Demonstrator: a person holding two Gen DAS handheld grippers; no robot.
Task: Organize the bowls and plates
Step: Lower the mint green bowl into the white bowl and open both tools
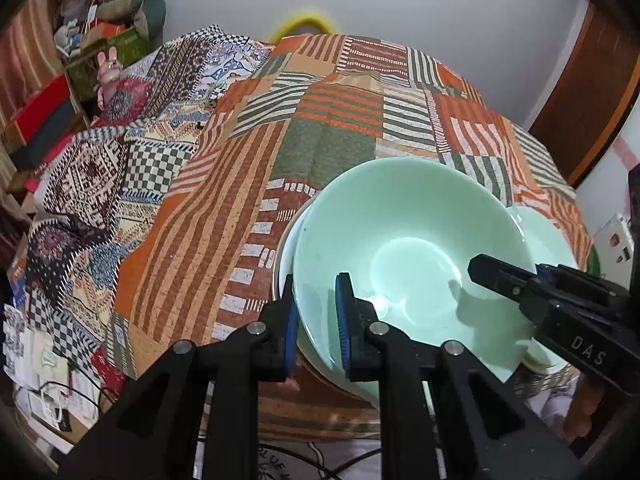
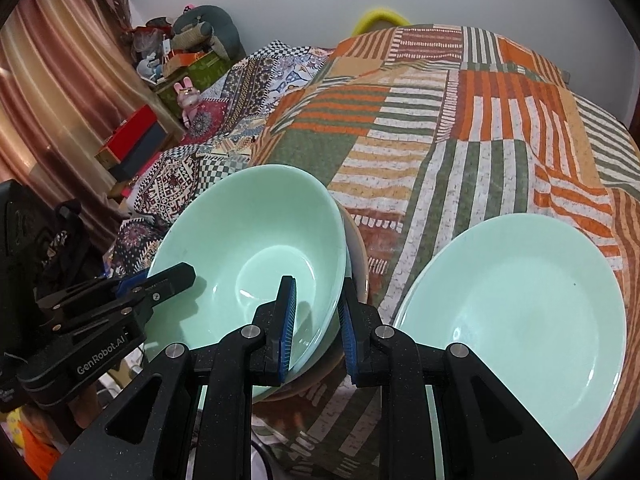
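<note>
The bowl (image 2: 256, 248) sits near the front edge of the bed (image 2: 460, 128), stacked on other dishes (image 2: 358, 256) whose rims show at its right side. The left gripper (image 1: 316, 320) clasps the bowl's left rim, one pad inside and one outside; the right gripper (image 2: 316, 320) clasps the right rim the same way. The plate (image 2: 516, 320) lies just right of the stack, toward the front right corner, apart from the bowl. A second blanket (image 2: 256, 80) covers the bed's left part, toward its back left corner. Beyond the left edge stand boxes (image 2: 136, 148), with a toy rabbit (image 2: 187, 100) behind them
</note>
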